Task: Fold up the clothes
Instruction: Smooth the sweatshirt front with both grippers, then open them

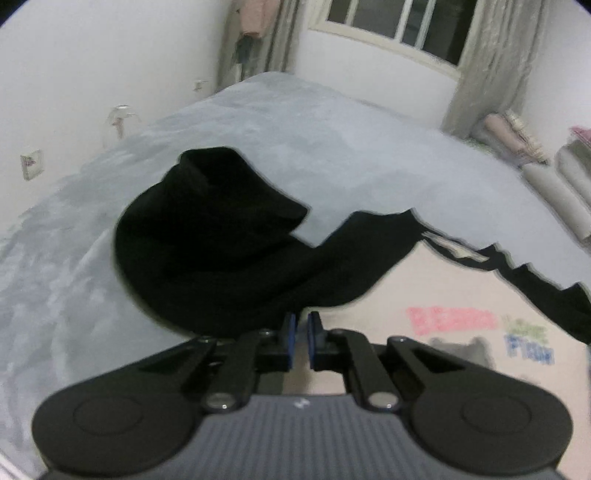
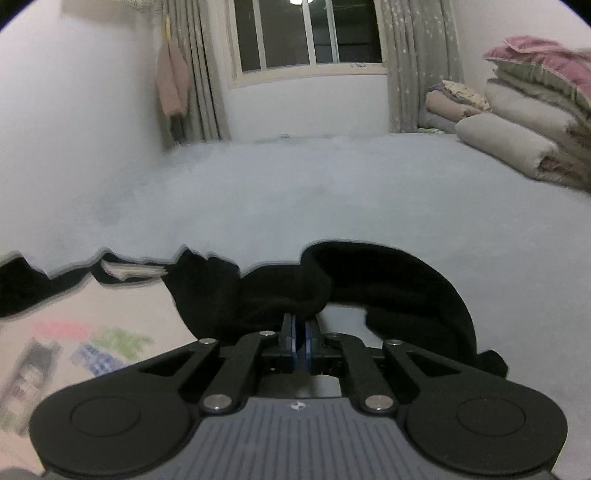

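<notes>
A pale pink shirt with a coloured print and black sleeves lies on the grey bed. In the left wrist view a black sleeve lies bunched just beyond my left gripper. Its blue pads stand almost together at the seam where sleeve meets body, pinching the shirt's edge. In the right wrist view the other black sleeve is gathered at my right gripper, which is shut on a bunched fold of it. The pink body and a white neck label show to the left.
Rolled and stacked quilts sit at the bed's far right. A window with grey curtains is behind the bed, and a pink garment hangs by the left wall. Open grey bed surface stretches beyond the shirt.
</notes>
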